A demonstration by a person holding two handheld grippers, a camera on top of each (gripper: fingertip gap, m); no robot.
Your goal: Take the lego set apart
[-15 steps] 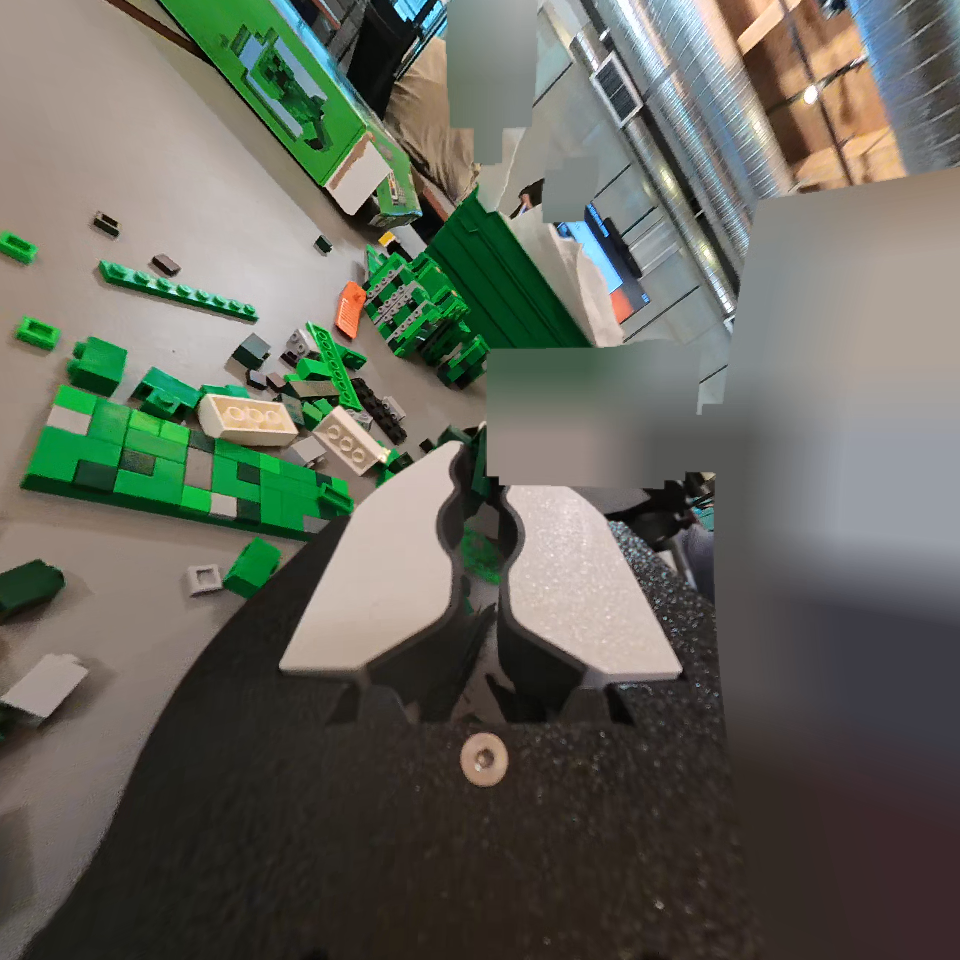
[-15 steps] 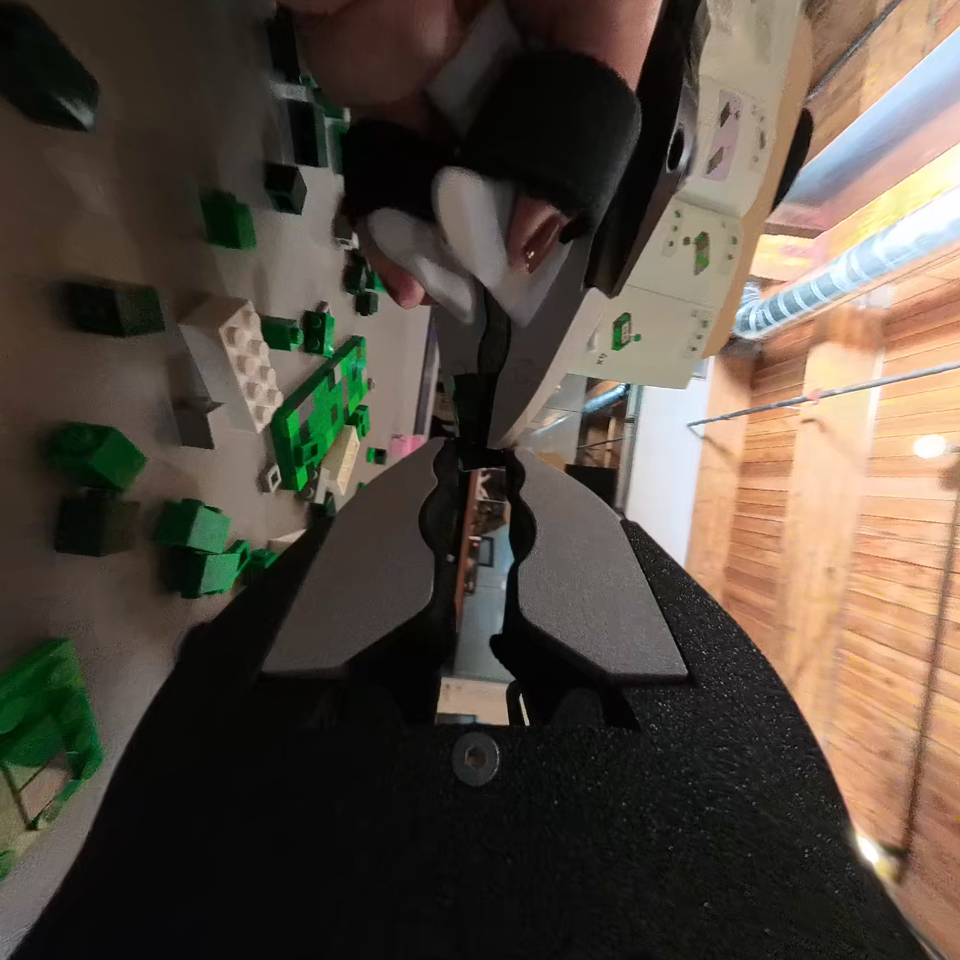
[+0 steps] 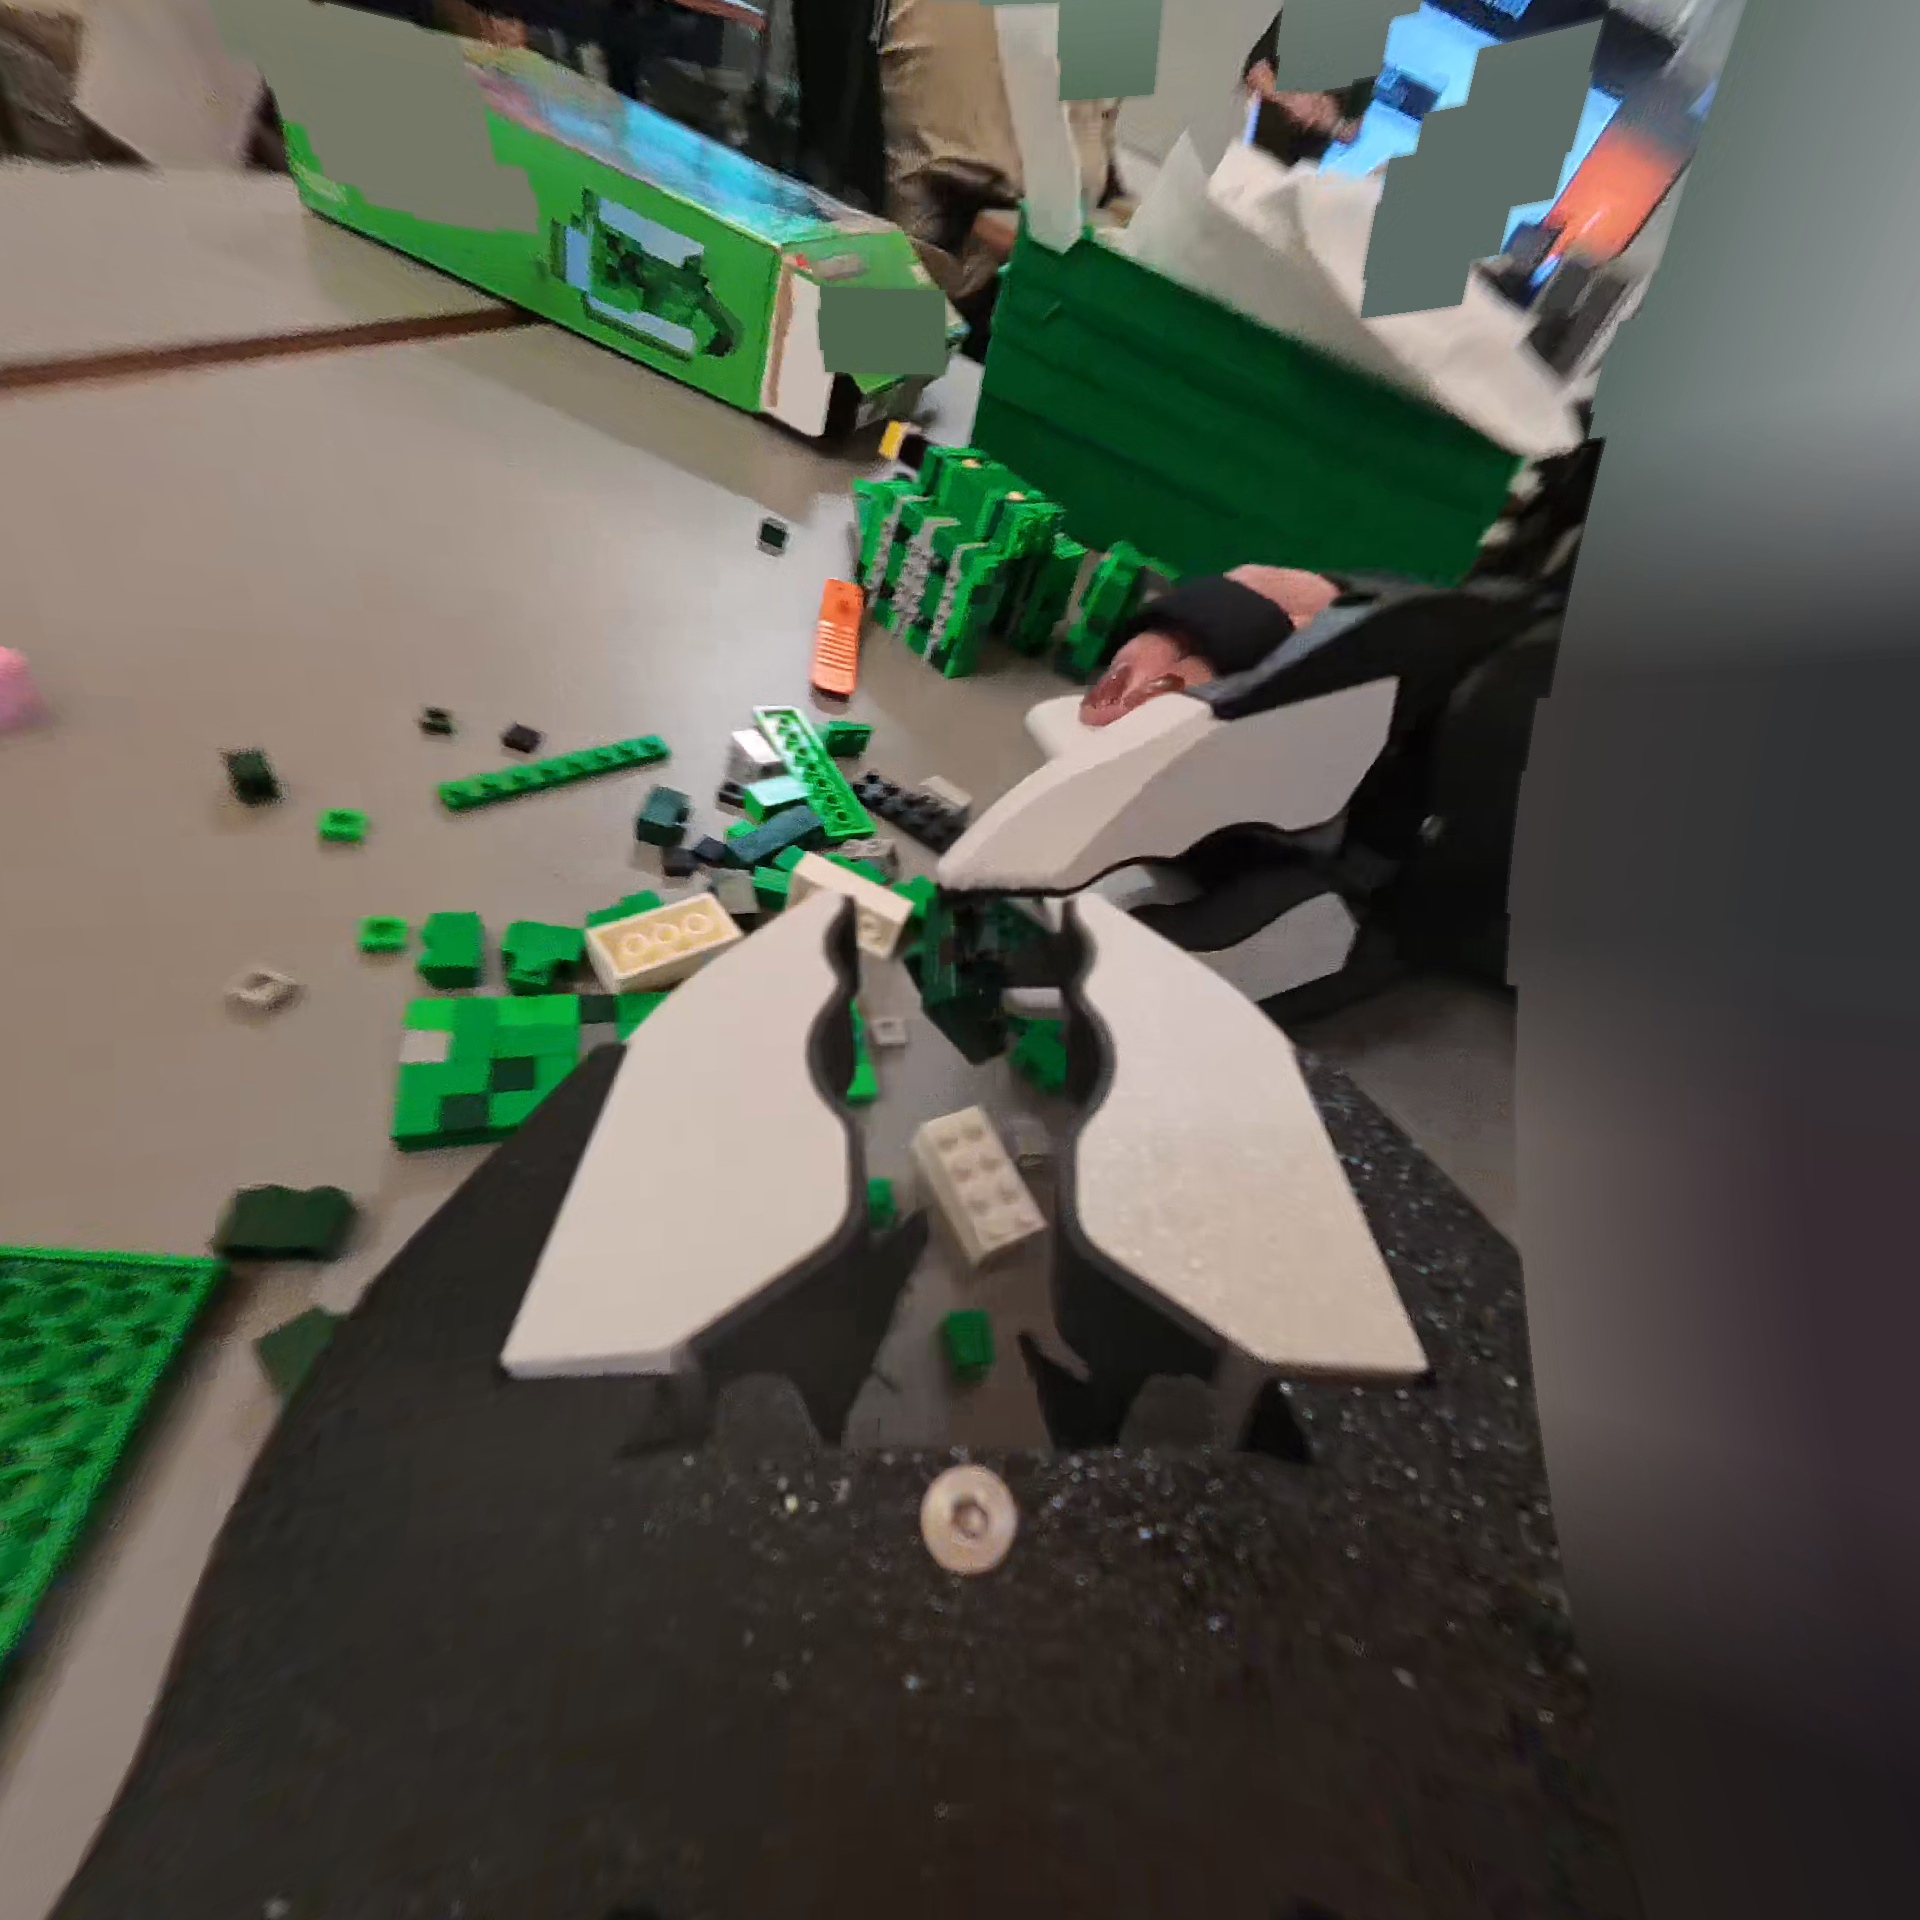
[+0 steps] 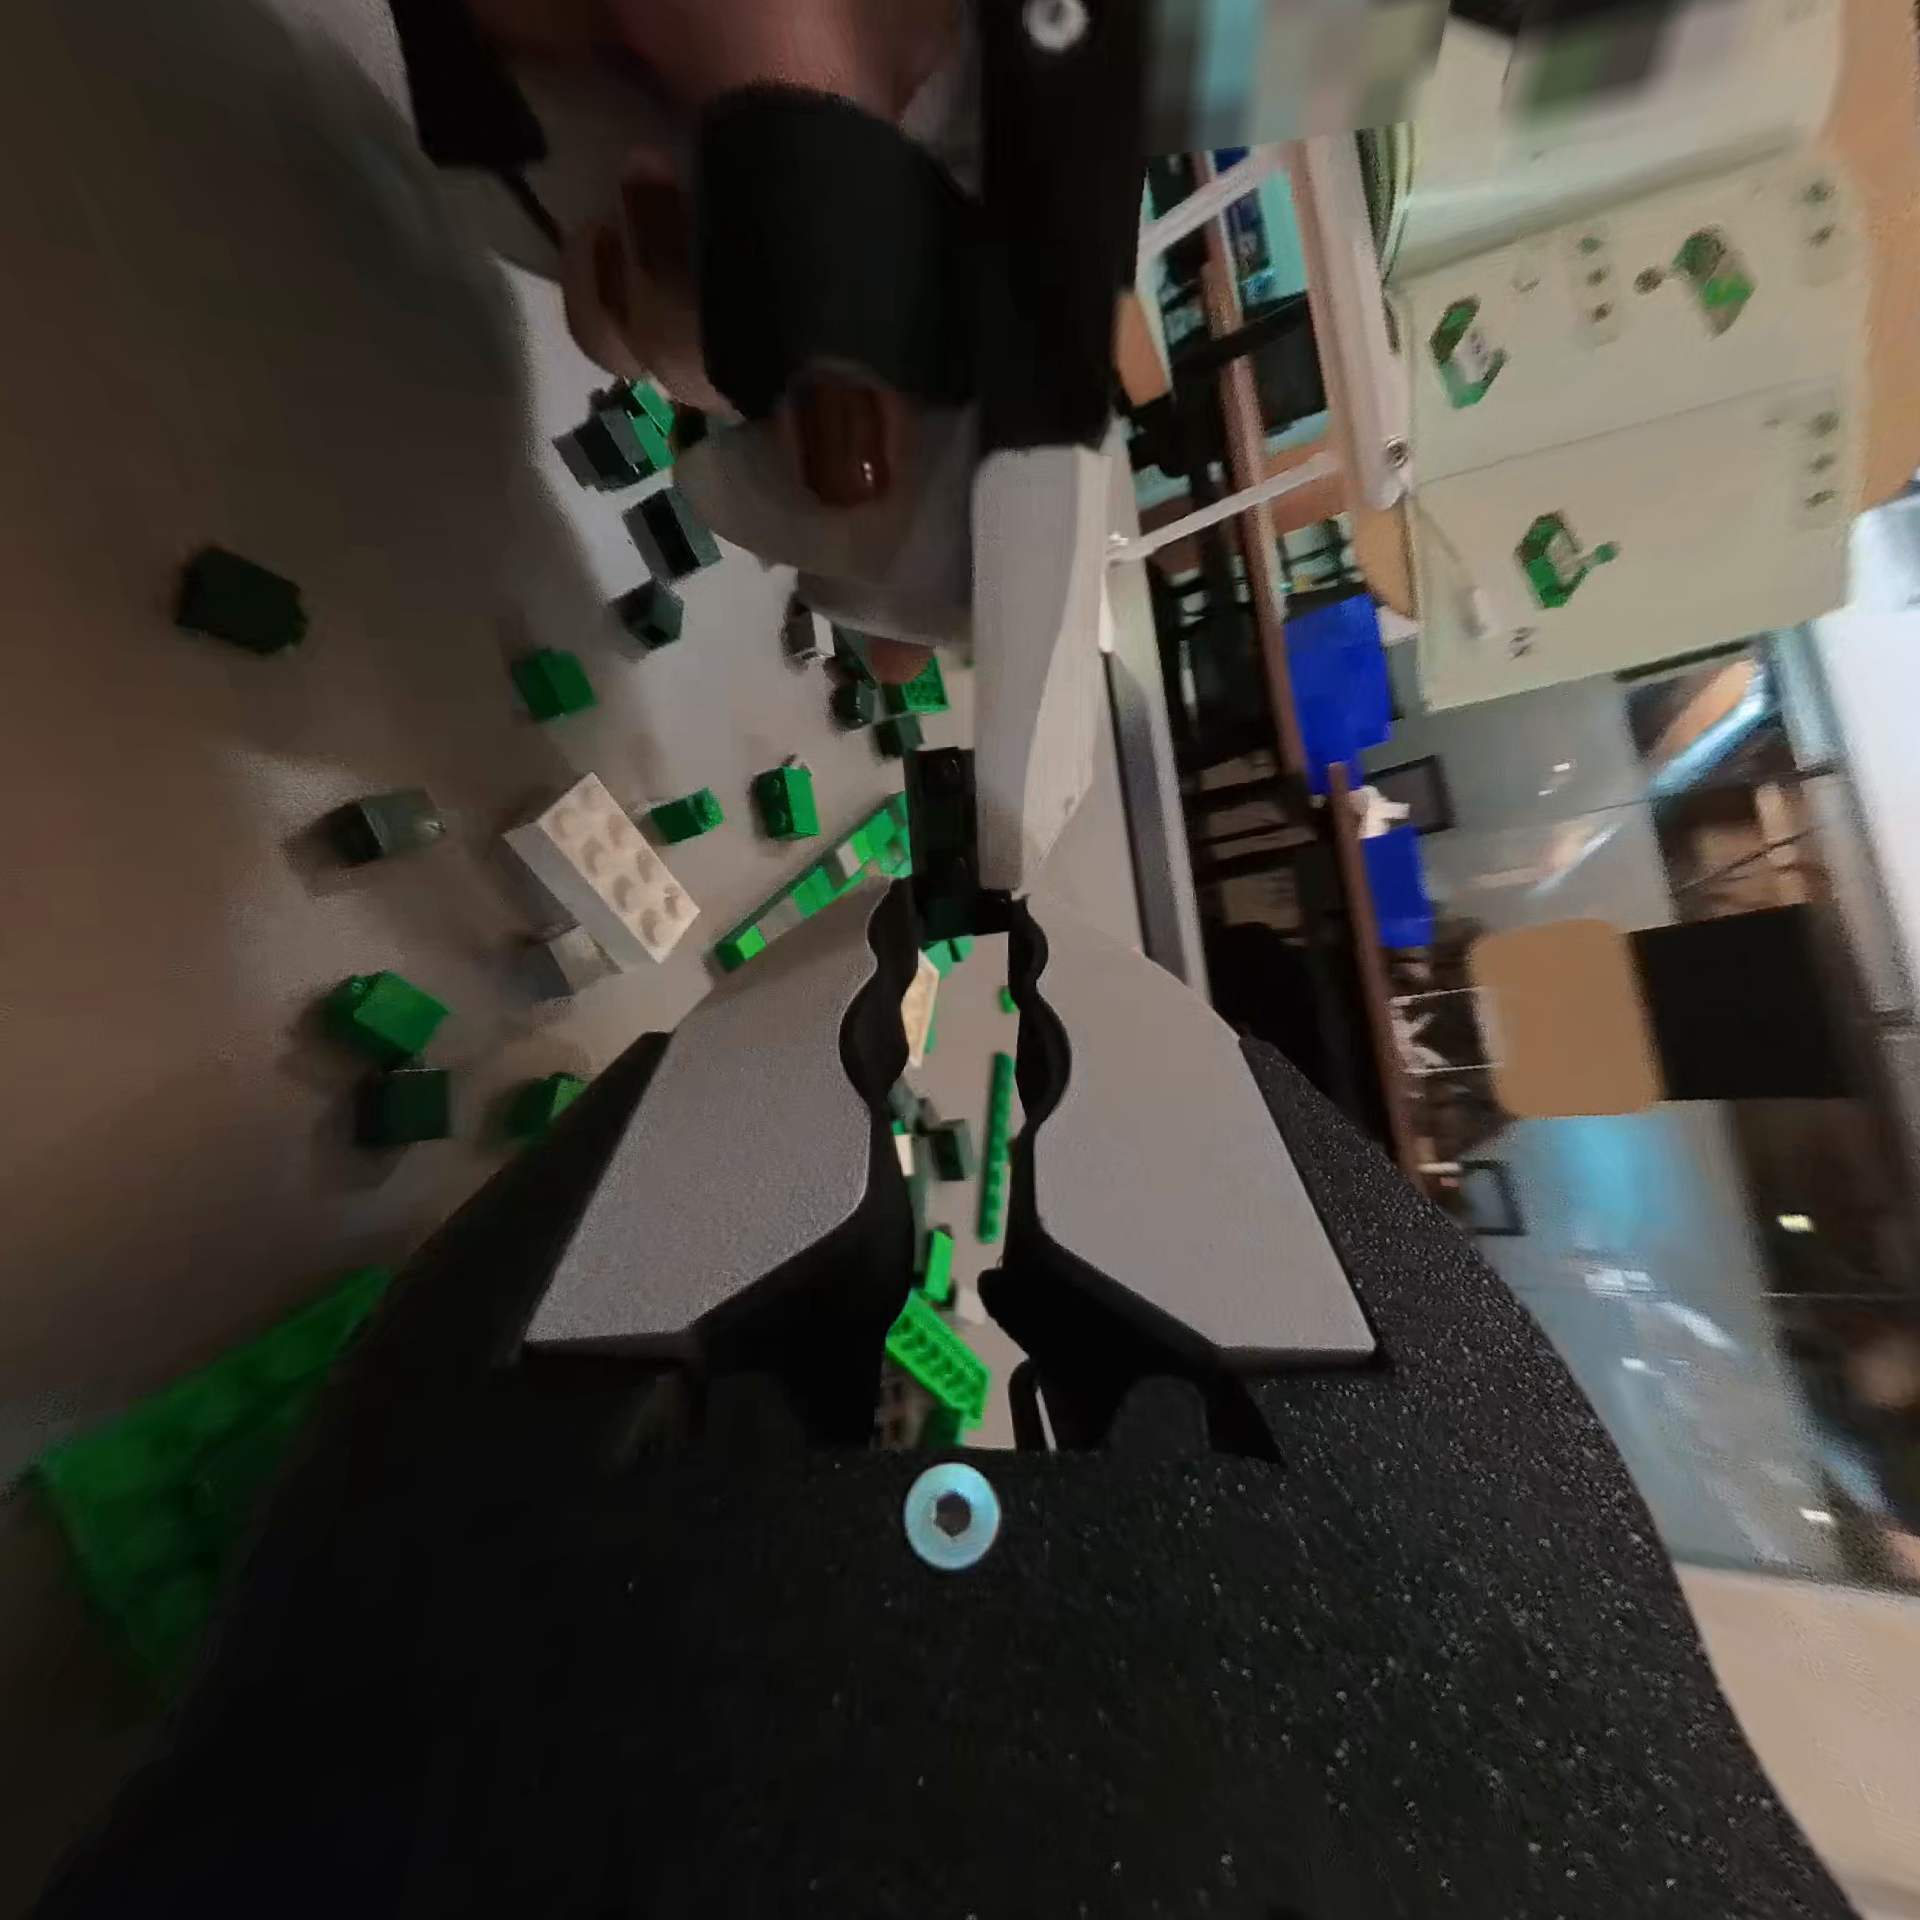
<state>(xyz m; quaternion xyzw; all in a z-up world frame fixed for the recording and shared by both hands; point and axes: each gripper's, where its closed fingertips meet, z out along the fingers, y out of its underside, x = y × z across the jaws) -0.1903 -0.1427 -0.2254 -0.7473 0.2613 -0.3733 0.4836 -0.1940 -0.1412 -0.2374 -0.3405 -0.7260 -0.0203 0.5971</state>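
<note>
Lego clump (image 3: 971, 977), a small dark green one, is up in the air over the middle of the table (image 3: 312, 540), above a mess of loose bricks. My right gripper (image 3: 951, 888) comes in from the right side and pinches the clump's top end tight between its tips. My left gripper (image 3: 956, 920) is spread wide. The clump hangs in the gap between its two fingers, closer to the right-hand one. It does not look squeezed there, and I cannot tell if it touches that finger.

The part that matters is how the clump lies. In my right wrist view its long side runs straight out past my right tips, away from me. In my left wrist view the same long side points back toward me, down into my open left jaws. So the free end is right in front of my left gripper, and the two grippers cross each other at the clump.

I think the next job is to shut my left gripper on that free end and bend or pull the two halves apart. If I squeeze too near my right tips, nothing will snap off.

A white brick (image 3: 977, 1184) lies on the table under my left gripper. A green base plate (image 3: 83, 1392) sits at the near left corner. The green box (image 3: 665, 260) lies along the far edge, with a bigger built piece (image 3: 966, 561) beside it.
</note>
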